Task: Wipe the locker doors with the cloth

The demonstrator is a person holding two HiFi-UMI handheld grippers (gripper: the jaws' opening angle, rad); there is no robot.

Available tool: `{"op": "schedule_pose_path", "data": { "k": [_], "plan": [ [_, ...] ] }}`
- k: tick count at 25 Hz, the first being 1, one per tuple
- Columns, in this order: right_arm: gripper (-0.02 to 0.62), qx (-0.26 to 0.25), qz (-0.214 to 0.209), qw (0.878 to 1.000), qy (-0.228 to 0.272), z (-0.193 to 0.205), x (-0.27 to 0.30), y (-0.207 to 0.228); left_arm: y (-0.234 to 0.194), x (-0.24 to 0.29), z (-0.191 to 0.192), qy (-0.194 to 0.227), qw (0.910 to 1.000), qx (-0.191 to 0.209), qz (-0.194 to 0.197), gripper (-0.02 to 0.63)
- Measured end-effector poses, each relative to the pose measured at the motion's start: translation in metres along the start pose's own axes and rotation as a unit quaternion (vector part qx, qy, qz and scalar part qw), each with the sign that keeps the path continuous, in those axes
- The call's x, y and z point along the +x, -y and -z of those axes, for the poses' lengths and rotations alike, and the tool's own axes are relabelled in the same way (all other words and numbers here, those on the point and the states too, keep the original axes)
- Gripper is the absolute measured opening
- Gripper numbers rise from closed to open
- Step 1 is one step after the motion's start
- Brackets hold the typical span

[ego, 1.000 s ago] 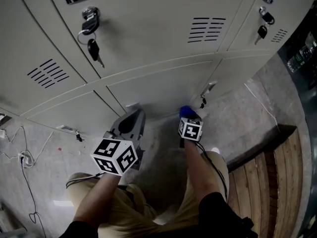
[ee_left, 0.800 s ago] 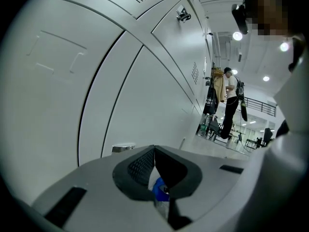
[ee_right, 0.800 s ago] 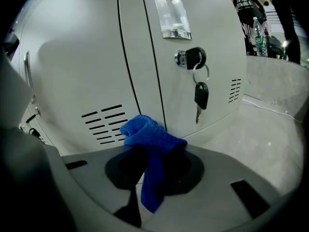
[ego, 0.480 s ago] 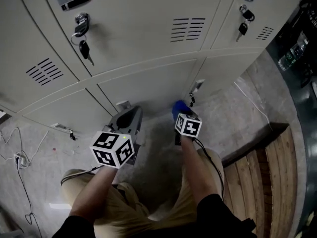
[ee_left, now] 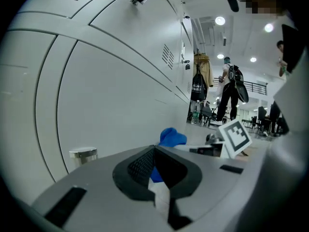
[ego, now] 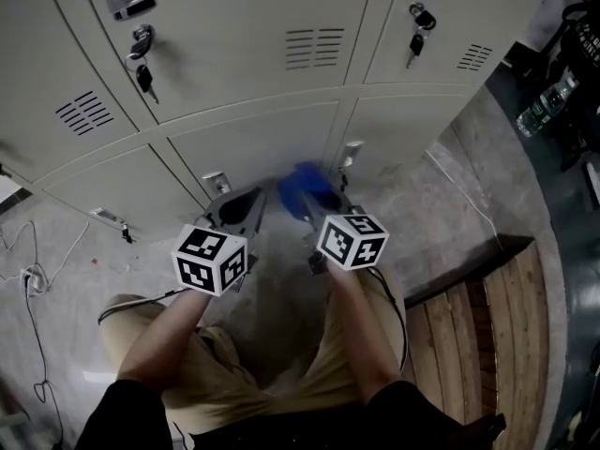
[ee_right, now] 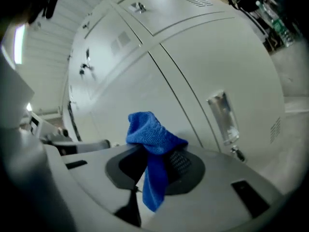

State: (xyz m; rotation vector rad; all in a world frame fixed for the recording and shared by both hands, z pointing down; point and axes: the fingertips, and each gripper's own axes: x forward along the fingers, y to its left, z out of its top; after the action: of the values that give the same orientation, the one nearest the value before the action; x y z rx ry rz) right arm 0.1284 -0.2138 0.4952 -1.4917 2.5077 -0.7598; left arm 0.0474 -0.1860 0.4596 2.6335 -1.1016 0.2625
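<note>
A bank of pale grey locker doors (ego: 253,143) fills the top of the head view. A blue cloth (ego: 302,187) is bunched at the tip of my right gripper (ego: 314,202), which is shut on it close in front of the lower door. The right gripper view shows the cloth (ee_right: 149,132) draped over the right gripper (ee_right: 157,151), with the door (ee_right: 193,81) just beyond. My left gripper (ego: 251,199) points at the same lower door, shut and holding nothing. From the left gripper (ee_left: 154,150) the cloth (ee_left: 172,137) shows to its right, next to the door (ee_left: 111,100).
Keys hang from locks on the upper doors (ego: 142,73) (ego: 413,19). Metal latches (ego: 217,183) (ego: 352,150) stick out of the lower doors. A wooden bench (ego: 487,326) stands at the right and cables (ego: 33,289) lie on the floor at the left. People (ee_left: 231,88) walk far off.
My right gripper has carried the cloth left and up along the lower door, ending closer to the left gripper. The left gripper has barely moved.
</note>
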Motion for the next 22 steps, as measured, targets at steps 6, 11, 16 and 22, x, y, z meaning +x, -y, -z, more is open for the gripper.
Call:
{"op": "schedule_pose_path", "data": {
  "k": [6,11,16,22],
  "plan": [
    [0.081,-0.019,-0.065,0.997,0.048,-0.033,-0.068,-0.057,0.029,-0.015,-0.019,0.027,0.9995,0.007,0.011,0.009],
    [0.081,-0.063,-0.049,0.993,0.083,-0.038,-0.092,-0.068,0.057,-0.030,-0.028,0.053,0.9983,0.007,0.023,0.009],
    [0.081,-0.107,-0.016,0.991,0.077,-0.034,-0.093,-0.065,0.063,-0.030,-0.028,0.067,0.9972,0.017,0.026,0.009],
    [0.080,-0.118,-0.020,0.990,0.076,-0.034,-0.089,-0.069,0.057,-0.029,-0.027,0.067,0.9975,0.020,0.015,0.009]
  ]
}}
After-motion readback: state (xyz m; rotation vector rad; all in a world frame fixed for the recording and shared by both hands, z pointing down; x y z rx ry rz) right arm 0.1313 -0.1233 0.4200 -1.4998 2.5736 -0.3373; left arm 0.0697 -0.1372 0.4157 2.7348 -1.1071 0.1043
